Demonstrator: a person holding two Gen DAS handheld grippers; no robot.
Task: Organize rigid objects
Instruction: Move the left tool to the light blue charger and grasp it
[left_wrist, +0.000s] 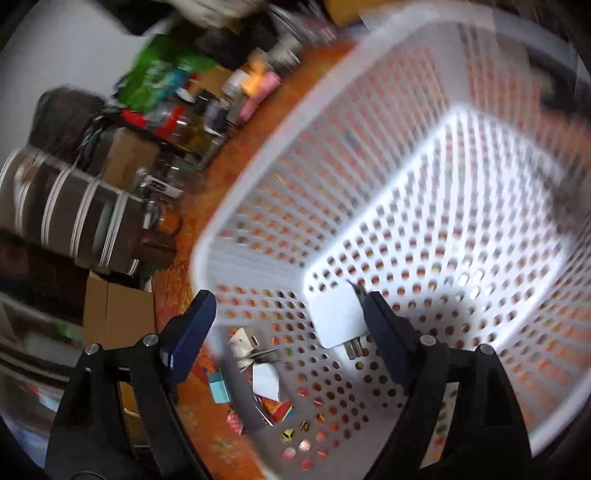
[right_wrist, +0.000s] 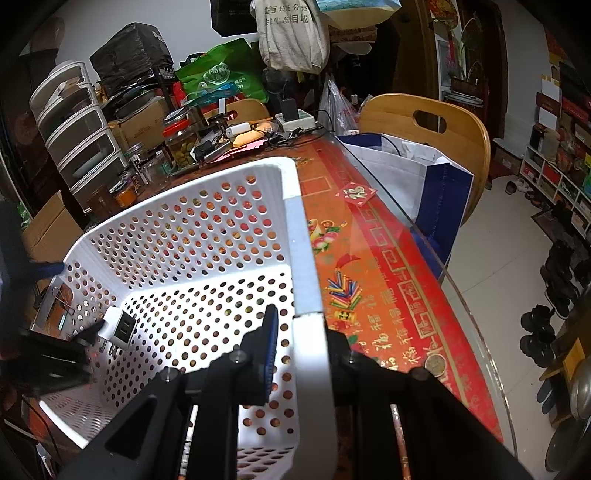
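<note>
The left gripper (left_wrist: 290, 314) hangs wide open over the white perforated plastic basket (right_wrist: 177, 229); the white square USB charger (left_wrist: 338, 314) lies on the basket floor at five o'clock. The right gripper (right_wrist: 301, 332) clamps the basket's rim.

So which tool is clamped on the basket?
The right tool: its fingers straddle the rim of the white basket. The left tool is open beside the charger.

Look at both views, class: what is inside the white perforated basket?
Inside the basket lies one white USB charger near a corner, prongs visible. The left tool hangs open over it. The right tool grips the basket's wall, hiding part of the floor behind it.
</note>
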